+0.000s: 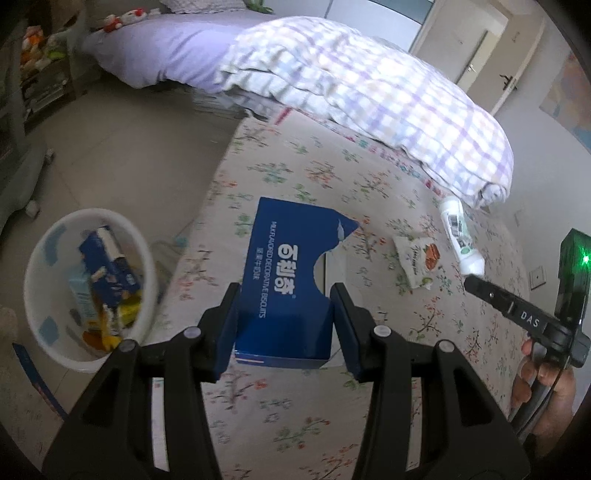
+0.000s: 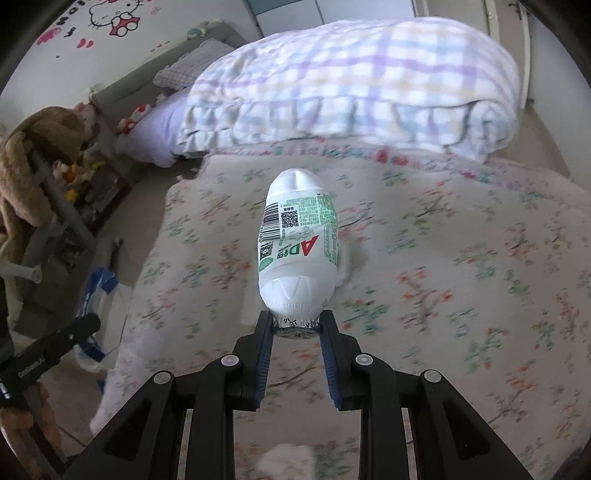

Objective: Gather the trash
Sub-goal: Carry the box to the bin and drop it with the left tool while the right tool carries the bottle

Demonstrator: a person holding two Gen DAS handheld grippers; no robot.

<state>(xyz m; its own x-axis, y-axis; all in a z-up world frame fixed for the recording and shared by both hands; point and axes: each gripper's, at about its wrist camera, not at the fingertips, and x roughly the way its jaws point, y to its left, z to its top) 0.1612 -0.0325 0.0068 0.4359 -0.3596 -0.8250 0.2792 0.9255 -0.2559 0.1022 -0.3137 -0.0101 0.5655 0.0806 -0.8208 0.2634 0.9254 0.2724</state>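
Between my left gripper [image 1: 284, 295] fingers sits a blue biscuit box [image 1: 291, 280], held over the floral bed [image 1: 332, 177] beside the white bin [image 1: 48, 236]; my right gripper [image 2: 297, 325] clamps a white bottle [image 2: 297, 251] above it.

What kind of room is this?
Most likely a child's bedroom: a bed with a flowered sheet, a folded checked quilt, and a Hello Kitty picture on the wall.
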